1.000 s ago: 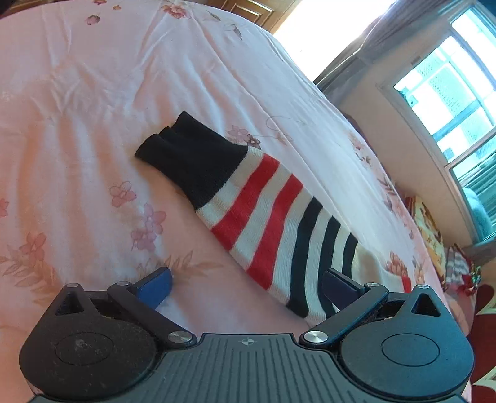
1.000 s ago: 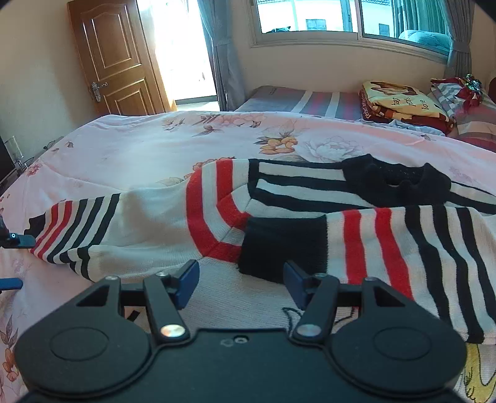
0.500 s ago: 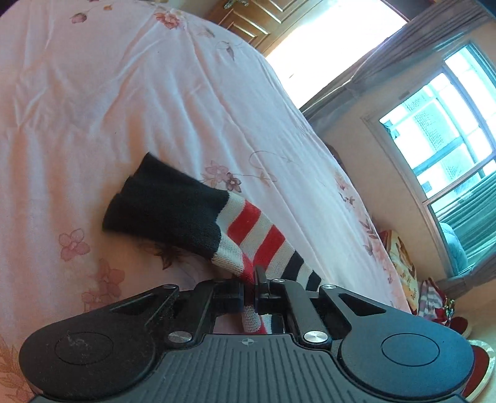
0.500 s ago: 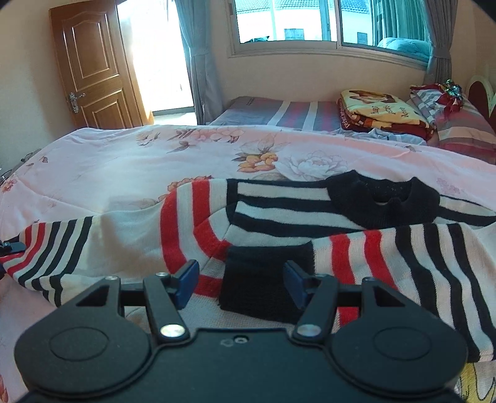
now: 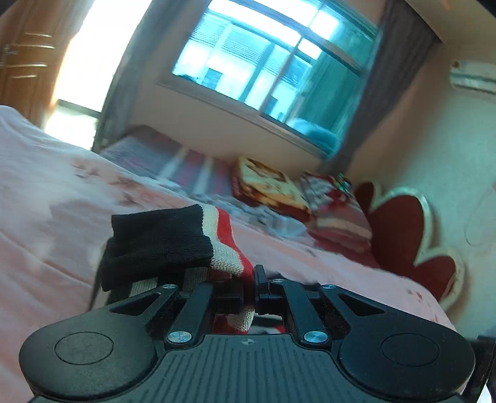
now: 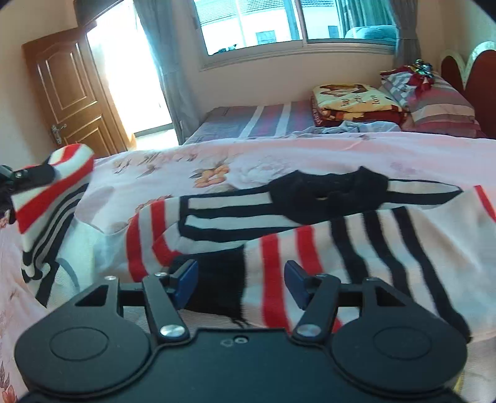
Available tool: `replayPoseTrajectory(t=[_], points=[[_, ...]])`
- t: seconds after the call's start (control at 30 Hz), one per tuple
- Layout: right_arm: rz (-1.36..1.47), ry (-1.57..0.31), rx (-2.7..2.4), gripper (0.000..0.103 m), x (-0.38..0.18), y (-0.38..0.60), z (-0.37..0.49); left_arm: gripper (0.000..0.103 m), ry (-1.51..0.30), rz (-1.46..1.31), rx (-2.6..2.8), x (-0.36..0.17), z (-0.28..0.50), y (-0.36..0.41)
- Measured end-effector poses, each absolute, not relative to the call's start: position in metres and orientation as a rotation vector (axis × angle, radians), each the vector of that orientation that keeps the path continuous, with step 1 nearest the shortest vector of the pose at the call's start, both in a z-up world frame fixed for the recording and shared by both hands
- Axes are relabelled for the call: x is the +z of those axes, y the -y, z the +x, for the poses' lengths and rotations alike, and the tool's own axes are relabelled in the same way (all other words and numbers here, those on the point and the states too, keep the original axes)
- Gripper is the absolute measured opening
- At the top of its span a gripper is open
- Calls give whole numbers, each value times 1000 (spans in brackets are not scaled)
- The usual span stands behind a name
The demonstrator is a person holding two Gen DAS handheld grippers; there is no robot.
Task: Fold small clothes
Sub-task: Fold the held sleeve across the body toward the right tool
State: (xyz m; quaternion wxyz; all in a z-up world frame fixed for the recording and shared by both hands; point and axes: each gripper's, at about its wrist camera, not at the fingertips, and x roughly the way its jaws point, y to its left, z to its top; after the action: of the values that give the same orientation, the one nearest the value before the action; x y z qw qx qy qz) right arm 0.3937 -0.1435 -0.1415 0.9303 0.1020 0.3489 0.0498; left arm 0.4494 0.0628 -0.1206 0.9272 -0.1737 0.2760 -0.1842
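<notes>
A small striped sweater [image 6: 310,235], white with red and black bands and a black collar [image 6: 328,192], lies spread on the pink floral bedsheet [image 6: 279,155]. My left gripper [image 5: 248,279] is shut on its left sleeve [image 5: 223,248], whose black cuff [image 5: 155,245] flops over to the left. In the right wrist view that raised sleeve [image 6: 52,192] hangs off the bed at the far left, pinched by the left gripper [image 6: 18,176]. My right gripper [image 6: 241,279] stands open just above the folded-in right sleeve's black cuff [image 6: 220,279], its pads apart from the cloth.
A second bed with a striped sheet [image 6: 263,117], a folded printed blanket [image 6: 353,99] and striped pillows [image 6: 440,102] lies beyond. A red headboard [image 5: 403,235] stands at the right, a wooden door [image 6: 71,93] at the left, a window [image 6: 279,21] on the far wall.
My left gripper shut on the left sleeve, then lifted it off the bed and swung round towards the window. The right gripper edged forward over the right cuff, still open.
</notes>
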Motion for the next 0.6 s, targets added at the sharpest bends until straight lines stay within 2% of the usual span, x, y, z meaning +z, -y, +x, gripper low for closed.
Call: replayPoseTrajectory(t=[0.1,0.17,0.27,0.3,0.33,0.4,0.47,0.6], points=[[242,-703,32,68,-137,186,376,6,-687,-242,-485,-140,453,13],[263,-712,-14,68,-140,212,363,6,-770,-129,-507,-154,448,52],[291,-728,-62,68,-146,242,345,6,-770,-43,-512,-148,421,73],[301,-729,-69,68,-148,249,339,17,-750,-26,-512,-142,415,77],[309,-731,-70,68,-150,254,336,53,-736,-14,-519,-137,410,80],[325,-741,-66,68,-154,261,332,100,-673,-18,-520,-119,399,83],[335,-742,-46,68,-155,261,329,101,-591,-12,-537,-102,388,87],[337,-740,-5,68,-154,255,328,101,-635,-71,-504,-92,403,71]])
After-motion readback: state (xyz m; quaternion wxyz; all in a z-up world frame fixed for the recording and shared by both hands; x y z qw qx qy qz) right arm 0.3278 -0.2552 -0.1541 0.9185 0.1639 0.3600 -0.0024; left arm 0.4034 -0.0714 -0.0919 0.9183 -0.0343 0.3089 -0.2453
